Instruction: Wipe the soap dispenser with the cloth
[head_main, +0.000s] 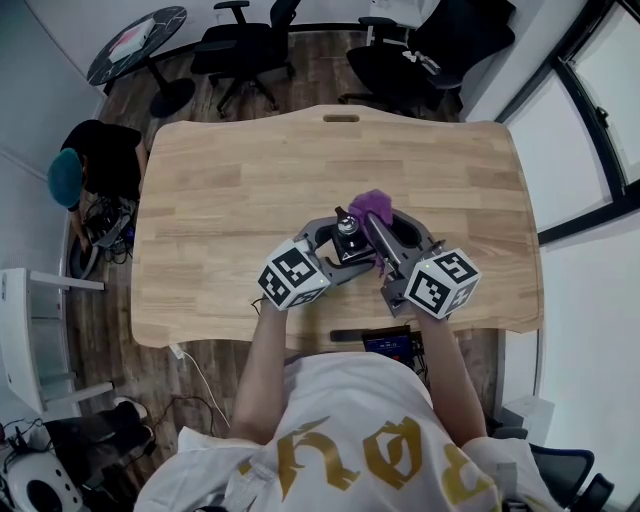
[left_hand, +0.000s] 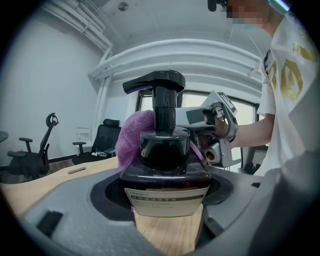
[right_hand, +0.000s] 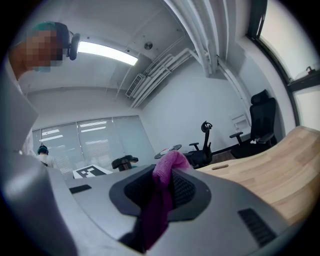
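The person's white shirt (head_main: 350, 440) with gold print fills the near edge of the head view, and both forearms reach out over the near edge of the wooden counter (head_main: 220, 200). The left hand-held gripper (head_main: 335, 245) is closed on the soap dispenser (head_main: 348, 228), a dark bottle with a black pump head and a pale label. The bottle stands upright on the counter, near its middle, with its lower body clamped between the jaws. The right hand-held gripper (head_main: 385, 232) comes in from the right and pinches the purple cloth (head_main: 372, 205) tight between its jaws, a bunched fold sticking up past the tips. The cloth lies against the far side of the bottle, behind the pump neck as the left gripper view shows it. Beyond the far edge of the counter stand black office chairs (head_main: 240, 45), and a second person (head_main: 95, 165) crouches on the floor to the left.
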